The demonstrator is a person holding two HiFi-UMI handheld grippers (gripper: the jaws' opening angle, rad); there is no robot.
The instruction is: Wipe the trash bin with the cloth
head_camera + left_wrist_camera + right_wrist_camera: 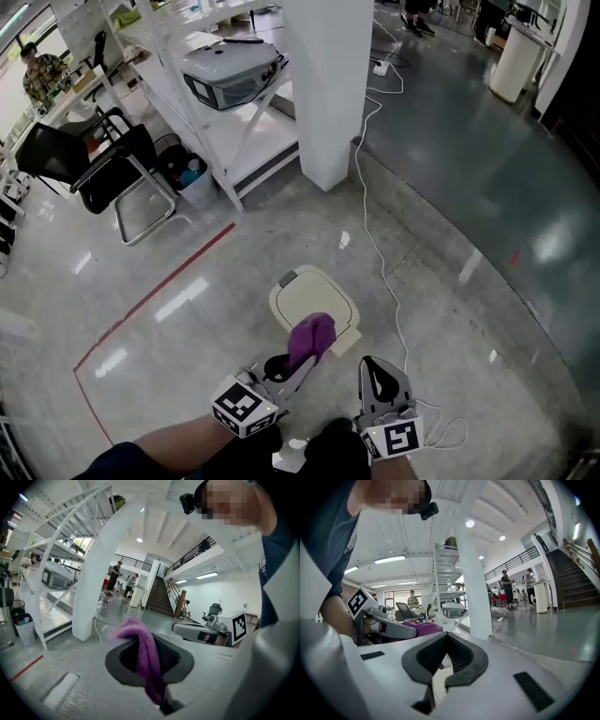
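Observation:
A cream trash bin [309,298] with a closed lid stands on the concrete floor just ahead of me. My left gripper [292,360] is shut on a purple cloth [312,337], which bunches over the bin's near edge. In the left gripper view the cloth [143,651] hangs between the dark jaws of the left gripper [146,654]. My right gripper [379,382] hovers to the right of the bin's near corner, shut and holding nothing. In the right gripper view the right gripper [447,643] points along the bin's side, with the cloth [423,629] and left gripper at left.
A white pillar [330,84] rises behind the bin. A white cable [380,253] runs over the floor along the bin's right side. A white shelf rack [211,103] with a grey device, a black chair [103,164] and a red tape line [155,295] lie to the left.

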